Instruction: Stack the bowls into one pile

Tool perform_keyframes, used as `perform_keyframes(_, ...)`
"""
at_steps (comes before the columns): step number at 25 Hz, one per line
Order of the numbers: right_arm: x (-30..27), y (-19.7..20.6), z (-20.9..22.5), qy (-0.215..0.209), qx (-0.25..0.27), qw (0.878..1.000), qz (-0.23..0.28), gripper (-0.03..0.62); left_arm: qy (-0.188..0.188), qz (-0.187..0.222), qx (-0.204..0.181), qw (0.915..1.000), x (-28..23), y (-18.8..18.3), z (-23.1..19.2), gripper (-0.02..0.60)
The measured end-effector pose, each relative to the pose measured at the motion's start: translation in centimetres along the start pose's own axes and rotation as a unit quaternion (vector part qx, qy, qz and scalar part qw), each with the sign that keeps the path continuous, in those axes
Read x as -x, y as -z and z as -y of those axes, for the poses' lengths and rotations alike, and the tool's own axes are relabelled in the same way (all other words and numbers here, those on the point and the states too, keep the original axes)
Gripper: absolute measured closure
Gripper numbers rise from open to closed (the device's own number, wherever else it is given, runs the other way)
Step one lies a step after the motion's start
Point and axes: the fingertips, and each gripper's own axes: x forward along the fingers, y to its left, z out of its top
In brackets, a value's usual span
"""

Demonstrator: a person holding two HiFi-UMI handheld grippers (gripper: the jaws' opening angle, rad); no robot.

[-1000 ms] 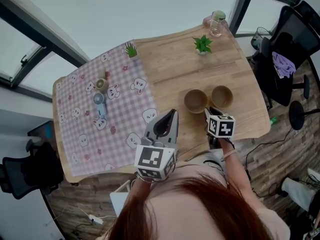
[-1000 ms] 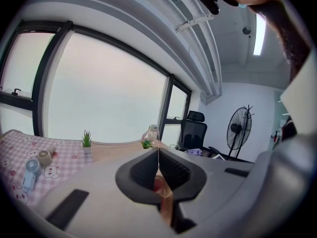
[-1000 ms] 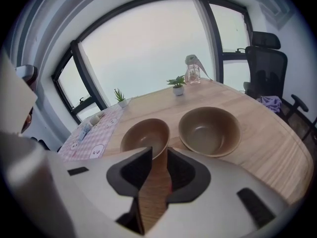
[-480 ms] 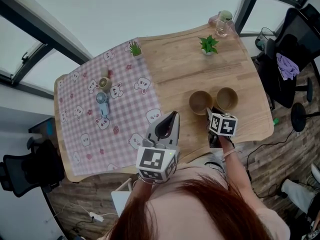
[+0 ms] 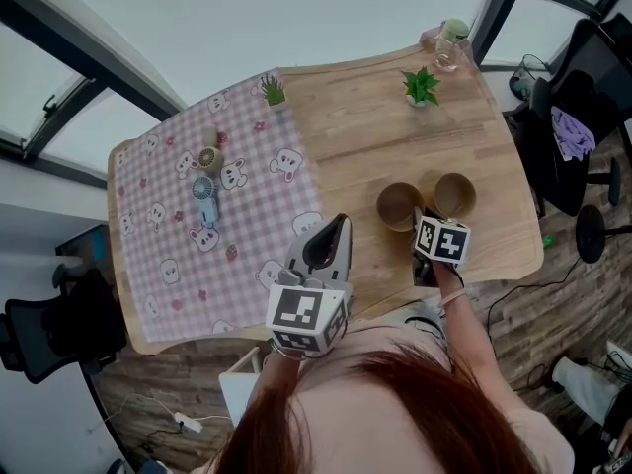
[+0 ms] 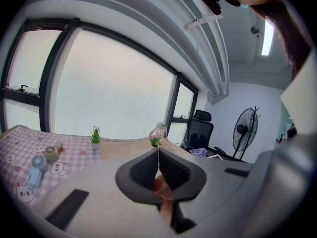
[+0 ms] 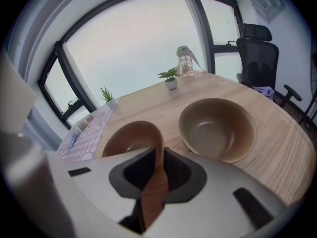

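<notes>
Right gripper jaws just closed on bowl

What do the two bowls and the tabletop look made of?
Left bowl and right bowl: thin-walled, even tan-brown, soft sheen; likely plastic or melamine, ceramic not excluded. Tabletop: light wood, visible plank grain, matte finish; solid or veneer unclear.

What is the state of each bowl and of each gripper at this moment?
Gripped bowl: upright, empty, near rim clamped, not stacked.
Free bowl: upright, empty, beside the other, untouched.
Right gripper: jaws have just been closing, now shut on the gripped bowl's rim.
Left gripper: shut, nothing between its jaws.
</notes>
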Motion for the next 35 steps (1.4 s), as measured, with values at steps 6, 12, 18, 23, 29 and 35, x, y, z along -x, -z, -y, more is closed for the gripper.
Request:
perform_keyframes(6, 0.0, 0.0, -0.2, 0.001, 0.002, 1.000, -0.004, 0.569, -0.006, 0.004, 0.003, 1.0000, 0.5, -0.2, -0.5, 0.571)
perform_keyframes(12, 0.6, 0.1, -0.3, -0.008, -0.024, 1.000, 0.006, 0.577, -0.005, 0.009, 0.008, 0.9999, 0.9, -0.3, -0.9, 0.571)
perform_keyframes(18, 1.5, -0.1, -0.3, -0.011, -0.024, 0.999, 0.024, 0.579, -0.001, 0.014, 0.003, 0.9999, 1.3, -0.4, -0.6, 0.571)
perform_keyframes(23, 2.7, -0.2, -0.6, -0.016, -0.023, 0.999, 0.038, 0.579, 0.005, 0.017, 0.005, 0.9998, 1.8, -0.2, -0.3, 0.571)
perform_keyframes(29, 4.1, 0.1, -1.0, -0.028, -0.033, 0.997, 0.056, 0.579, 0.010, 0.021, 0.005, 0.9997, 2.7, -0.1, 0.1, 0.571)
perform_keyframes(35, 5.6, 0.8, -0.9, -0.027, -0.034, 0.997, 0.070, 0.579, 0.025, 0.025, 0.006, 0.9993, 3.5, 0.3, 0.6, 0.571)
